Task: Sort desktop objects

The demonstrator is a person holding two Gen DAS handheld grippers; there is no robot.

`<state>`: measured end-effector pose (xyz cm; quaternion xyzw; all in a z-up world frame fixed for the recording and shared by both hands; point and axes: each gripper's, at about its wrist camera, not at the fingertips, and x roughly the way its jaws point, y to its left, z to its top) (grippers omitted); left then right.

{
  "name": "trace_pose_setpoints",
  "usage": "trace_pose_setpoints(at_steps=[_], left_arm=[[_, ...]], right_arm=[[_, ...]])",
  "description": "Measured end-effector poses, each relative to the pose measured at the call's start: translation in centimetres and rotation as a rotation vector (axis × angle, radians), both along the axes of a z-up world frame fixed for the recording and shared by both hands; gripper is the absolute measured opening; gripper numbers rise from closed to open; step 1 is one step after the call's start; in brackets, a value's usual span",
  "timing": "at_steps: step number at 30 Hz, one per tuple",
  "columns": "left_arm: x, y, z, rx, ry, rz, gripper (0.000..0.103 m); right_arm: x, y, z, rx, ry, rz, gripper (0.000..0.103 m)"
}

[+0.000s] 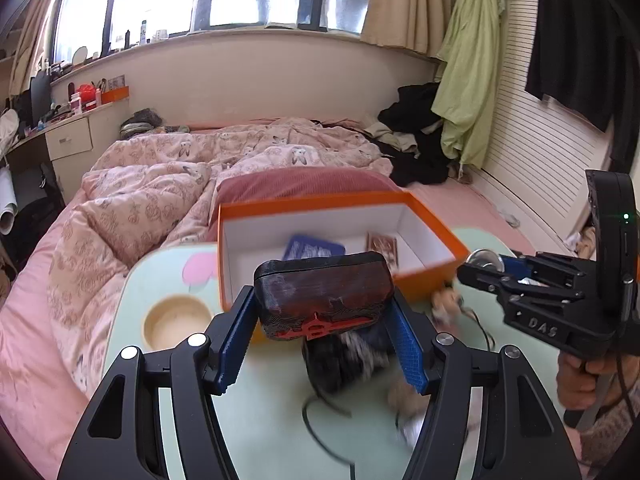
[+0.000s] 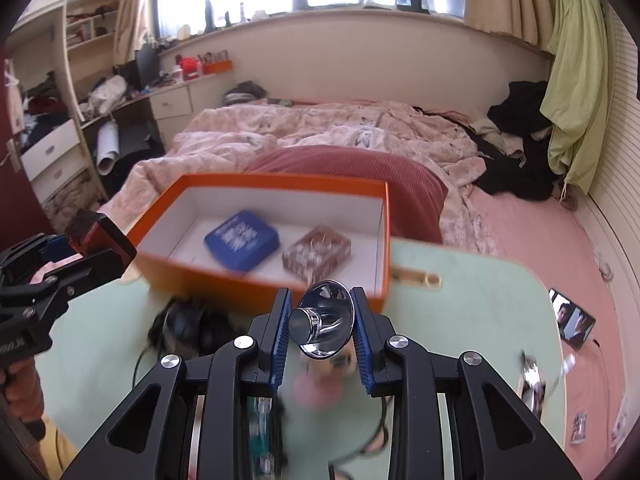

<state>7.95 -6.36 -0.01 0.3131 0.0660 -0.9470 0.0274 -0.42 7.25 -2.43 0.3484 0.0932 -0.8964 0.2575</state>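
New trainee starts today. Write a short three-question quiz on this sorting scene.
1. True or false: the orange box is empty.
2. What does the right claw grip? A) a blue case B) a shiny metal cup C) headphones
3. Fill in: the left claw holds a dark red ____ above the table.

Key:
1. False: a blue case and a brown pack lie inside.
2. B, the shiny metal cup.
3. case.
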Motion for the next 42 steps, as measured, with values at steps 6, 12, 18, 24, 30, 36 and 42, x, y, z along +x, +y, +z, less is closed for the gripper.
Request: trace_pose_setpoints(at_steps=[6, 12, 18, 24, 30, 36, 42], left_arm=[[-7.4, -2.2, -0.6, -0.004, -0.099, 0.056, 0.064], [-8.1, -3.7, -1.9, 0.090, -0.153, 0.118, 0.074], [-4.1, -2.5, -1.4, 0.028, -0.092, 0.077, 0.080], [1.9, -0.2, -3.2, 0.028, -0.128, 0.024, 0.080], [7.8, 1.6, -7.2, 0.013, -0.186, 0.015, 0.080], [9.3, 3.1, -9.4, -0.085, -0.189, 0.022, 0.091], [8.7, 4.0, -9.6, -0.085, -0.159, -0.017, 0.103]], right_arm=[[-6.7, -4.3, -0.5, 0.060, -0.085, -0.109, 0.035], [-7.0, -3.5, -1.2, 0.019, -0.088, -0.134, 0.069], [-2.4, -0.2, 0.1, -0.073, -0.046, -0.131, 0.077], [4.0, 3.1, 0.7, -0.055, 0.025, -0.110, 0.086], [7.9, 6.3, -2.6, 0.017, -0.023, -0.094, 0.086], [9.9, 7.6, -6.2, 0.097, -0.058, -0.085, 0.086], [9.5, 8.1, -7.8, 0.081, -0.101, -0.066, 0.103]])
